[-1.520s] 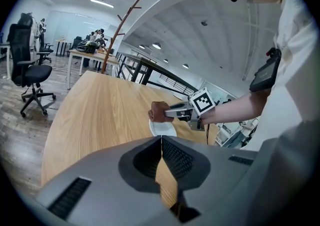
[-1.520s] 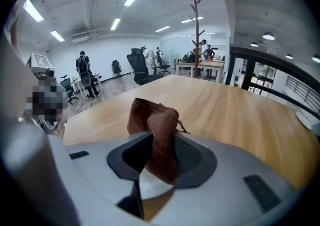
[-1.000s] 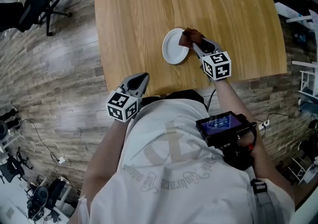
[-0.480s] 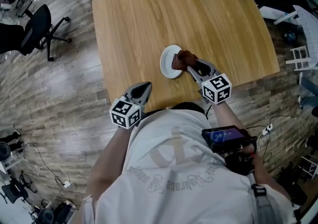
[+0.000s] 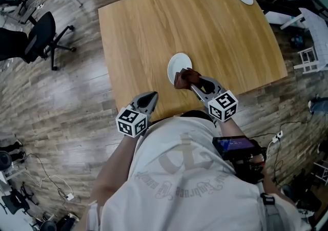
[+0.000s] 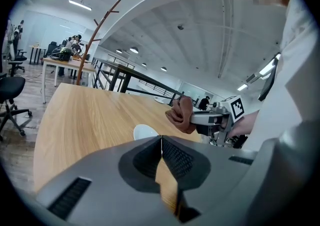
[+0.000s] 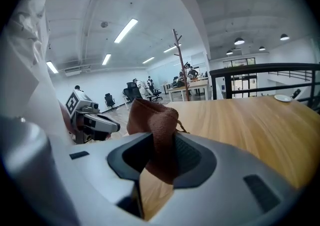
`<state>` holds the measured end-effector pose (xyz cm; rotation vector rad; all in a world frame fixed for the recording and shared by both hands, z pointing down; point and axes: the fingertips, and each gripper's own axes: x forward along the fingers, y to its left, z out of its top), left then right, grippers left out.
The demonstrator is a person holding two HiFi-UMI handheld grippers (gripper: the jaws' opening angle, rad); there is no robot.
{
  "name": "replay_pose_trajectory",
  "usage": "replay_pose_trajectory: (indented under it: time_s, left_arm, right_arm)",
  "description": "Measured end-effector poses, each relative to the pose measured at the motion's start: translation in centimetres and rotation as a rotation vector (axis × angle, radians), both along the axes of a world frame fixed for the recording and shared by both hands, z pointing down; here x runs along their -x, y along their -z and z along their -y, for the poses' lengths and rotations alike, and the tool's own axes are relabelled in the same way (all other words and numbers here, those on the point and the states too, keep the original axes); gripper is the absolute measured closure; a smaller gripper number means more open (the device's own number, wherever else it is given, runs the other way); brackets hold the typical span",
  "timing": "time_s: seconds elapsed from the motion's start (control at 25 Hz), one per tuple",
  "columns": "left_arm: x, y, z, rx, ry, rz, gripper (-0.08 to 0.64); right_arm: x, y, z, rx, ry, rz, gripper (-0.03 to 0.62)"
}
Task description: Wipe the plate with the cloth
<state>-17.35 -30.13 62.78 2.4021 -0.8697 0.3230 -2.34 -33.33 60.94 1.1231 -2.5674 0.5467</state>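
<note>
Pinching the fingers [image 7: 192,155] of the right gripper [image 5: 197,85] tight on the brown cloth [image 5: 185,78], right at the near edge of the white plate [image 5: 177,63] on the wooden table [image 5: 215,25]. Pressing the fingers [image 6: 175,157] of the left gripper [image 5: 150,96] together on nothing, by the table's near edge, apart from the plate.

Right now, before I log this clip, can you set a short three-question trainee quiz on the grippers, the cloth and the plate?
1. True or false: the left gripper holds the cloth.
2. What sits between the right gripper's jaws? A) a sponge B) the brown cloth C) nothing
3. Fill in: the white plate stands on the wooden ____.
Key: 1 false, its jaws are shut on nothing; 2 B; 3 table.
</note>
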Motion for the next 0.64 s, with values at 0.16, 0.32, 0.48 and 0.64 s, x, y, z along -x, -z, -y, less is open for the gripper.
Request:
replay_pose_trajectory:
  time_s: [0.16,0.32,0.48,0.64]
  left_arm:
    - [-0.4,-0.1,0.2,-0.001,-0.003,0.005,0.547]
    - [-1.0,0.3,0.7,-0.003,0.000,0.008,0.547]
    - [-1.5,0.5,1.1,0.000,0.010,0.013,0.546]
    - [-1.7,0.1,1.6,0.005,0.018,0.019,0.547]
  right_arm:
    - [-0.4,-0.2,0.0,0.002,-0.003,0.002,0.466]
    - [-0.9,0.0,0.4,0.003,0.000,0.002,0.466]
    - [-1.0,-0.1,0.8,0.008,0.017,0.007,0.466]
    - [-0.8,-0.5,1.5,0.011,0.036,0.014,0.466]
